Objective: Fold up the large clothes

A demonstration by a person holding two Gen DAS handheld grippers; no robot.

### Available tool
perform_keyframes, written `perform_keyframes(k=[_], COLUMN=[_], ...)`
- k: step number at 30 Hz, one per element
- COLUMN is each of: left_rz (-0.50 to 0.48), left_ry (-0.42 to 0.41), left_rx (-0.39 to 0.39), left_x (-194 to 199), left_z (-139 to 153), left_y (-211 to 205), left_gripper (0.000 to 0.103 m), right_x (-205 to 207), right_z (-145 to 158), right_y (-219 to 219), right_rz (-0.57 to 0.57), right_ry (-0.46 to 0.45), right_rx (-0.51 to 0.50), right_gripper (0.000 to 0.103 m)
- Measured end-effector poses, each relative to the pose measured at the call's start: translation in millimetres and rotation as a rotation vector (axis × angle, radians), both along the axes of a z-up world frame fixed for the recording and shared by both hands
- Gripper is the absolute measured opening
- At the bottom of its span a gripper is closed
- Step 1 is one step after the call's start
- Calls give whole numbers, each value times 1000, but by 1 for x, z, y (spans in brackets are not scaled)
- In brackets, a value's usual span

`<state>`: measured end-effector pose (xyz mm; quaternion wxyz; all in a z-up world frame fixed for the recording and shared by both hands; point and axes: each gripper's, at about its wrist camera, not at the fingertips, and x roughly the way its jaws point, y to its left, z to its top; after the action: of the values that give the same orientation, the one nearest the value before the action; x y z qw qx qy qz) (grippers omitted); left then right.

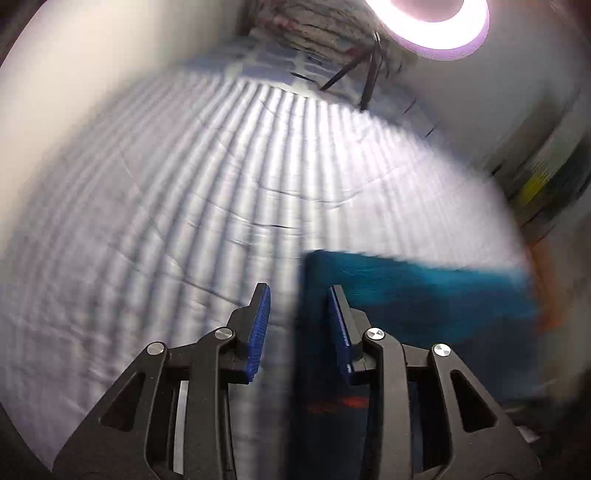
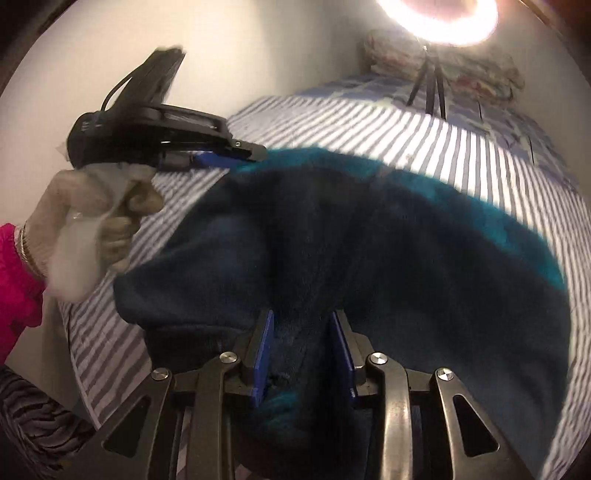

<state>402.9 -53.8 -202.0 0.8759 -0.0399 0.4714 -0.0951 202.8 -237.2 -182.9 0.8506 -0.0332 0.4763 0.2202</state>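
A dark blue and teal fleece garment [image 2: 406,258] lies bunched on a striped bed sheet [image 2: 369,122]. In the right wrist view my right gripper [image 2: 302,314] is shut on a thick fold of it, and the fabric fills the gap between the blue pads. My left gripper [image 2: 255,151], held by a gloved hand [image 2: 110,214], reaches the garment's far left edge. In the blurred left wrist view the left gripper [image 1: 298,288] stands open. The garment [image 1: 406,295] has its edge running between the jaws, and the left pad [image 1: 258,325] is clear of it.
A lit ring light [image 2: 443,18] on a small tripod [image 2: 428,81] stands at the far end of the bed beside floral bedding [image 2: 461,62]. A white wall [image 1: 55,92] runs along the bed's left side. A pink sleeve [image 2: 14,288] shows at the left edge.
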Motion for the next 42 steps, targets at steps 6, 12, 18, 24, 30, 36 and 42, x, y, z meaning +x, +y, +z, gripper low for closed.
perform_keyframes(k=[6, 12, 18, 24, 30, 36, 42], left_rz=[7, -154, -288, -328, -338, -358, -368], left_ry=[-58, -38, 77, 125, 144, 159, 142], left_rx=[-36, -271, -228, -148, -143, -127, -216], left_x=[-19, -77, -123, -151, -155, -157, -159], left_z=[21, 56, 33, -12, 3, 4, 24], left_y=[22, 31, 3, -16, -9, -4, 14], left_gripper=[33, 33, 33, 33, 33, 33, 33], right_x=[-9, -26, -28, -47, -44, -45, -60], right_z=[28, 71, 55, 51, 68, 6, 46], right_y=[-8, -81, -112, -88, -133, -130, -159], right_rz=[38, -82, -147, -65, -192, -159, -117], right_ry=[-31, -111, -7, -12, -66, 84, 75], right_rx=[2, 67, 145, 6, 99, -37, 47], right_gripper=[31, 32, 33, 33, 33, 34, 34])
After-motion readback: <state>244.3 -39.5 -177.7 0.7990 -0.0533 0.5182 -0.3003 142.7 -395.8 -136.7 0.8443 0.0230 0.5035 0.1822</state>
